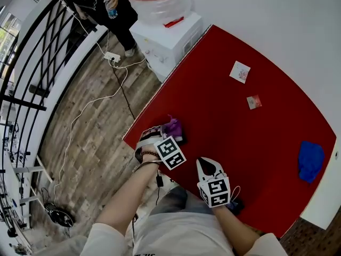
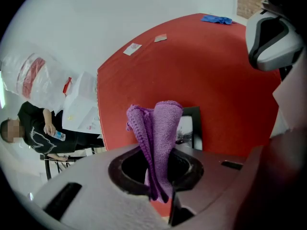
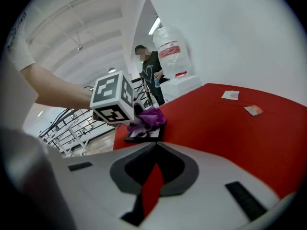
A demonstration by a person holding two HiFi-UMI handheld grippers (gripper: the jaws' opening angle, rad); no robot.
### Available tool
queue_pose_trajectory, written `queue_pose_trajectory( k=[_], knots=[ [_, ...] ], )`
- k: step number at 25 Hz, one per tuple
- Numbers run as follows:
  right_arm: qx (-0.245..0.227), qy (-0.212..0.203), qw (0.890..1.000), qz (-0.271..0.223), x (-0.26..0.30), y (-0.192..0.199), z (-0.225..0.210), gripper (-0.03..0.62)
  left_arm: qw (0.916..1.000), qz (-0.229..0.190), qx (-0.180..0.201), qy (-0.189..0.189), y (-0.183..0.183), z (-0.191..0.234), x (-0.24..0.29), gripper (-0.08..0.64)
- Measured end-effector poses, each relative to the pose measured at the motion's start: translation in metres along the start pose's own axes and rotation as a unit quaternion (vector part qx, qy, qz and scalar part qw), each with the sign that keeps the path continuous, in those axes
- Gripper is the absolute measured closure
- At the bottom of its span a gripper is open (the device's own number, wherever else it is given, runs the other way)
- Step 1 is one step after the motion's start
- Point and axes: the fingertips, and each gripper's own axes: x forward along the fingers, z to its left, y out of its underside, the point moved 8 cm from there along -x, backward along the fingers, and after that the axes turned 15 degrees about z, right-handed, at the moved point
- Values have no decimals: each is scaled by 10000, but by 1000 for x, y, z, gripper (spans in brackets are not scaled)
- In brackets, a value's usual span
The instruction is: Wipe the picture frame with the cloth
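Left gripper (image 2: 159,176) clamps purple cloth (image 2: 160,123), which partly covers picture frame (image 2: 192,128) near red table (image 1: 240,143) edge. Right gripper (image 3: 156,145) pinched together, empty, nearby. Blue rag (image 1: 310,160) and two cards (image 1: 240,71) well apart.

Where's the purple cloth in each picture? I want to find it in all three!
Head view: the purple cloth is left of the middle, at the red table's near-left edge.
Left gripper view: in the middle, pinched in the left gripper.
Right gripper view: left of the middle, over the picture frame.
Shared landmark: the red table, below it in all three.
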Motion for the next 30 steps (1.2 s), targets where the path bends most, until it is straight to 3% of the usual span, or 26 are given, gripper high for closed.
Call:
queue_pose_trajectory(
  k=[7, 13, 22, 30],
  knots=[
    [-66, -90, 9999, 4, 5, -2, 6, 588, 9981, -89, 416, 437, 8, -51, -23, 500],
    [-87, -117, 9999, 21, 5, 0, 9, 588, 9974, -179, 508, 478, 14, -73, -33, 500],
    [-23, -27, 10000, 24, -4, 8, 4, 588, 9998, -209, -17, -66, -5, -3, -24, 499],
    [135, 86, 9998, -80, -14, 8, -7, 588, 9999, -24, 81, -120, -28, 14, -3, 499]
  ],
)
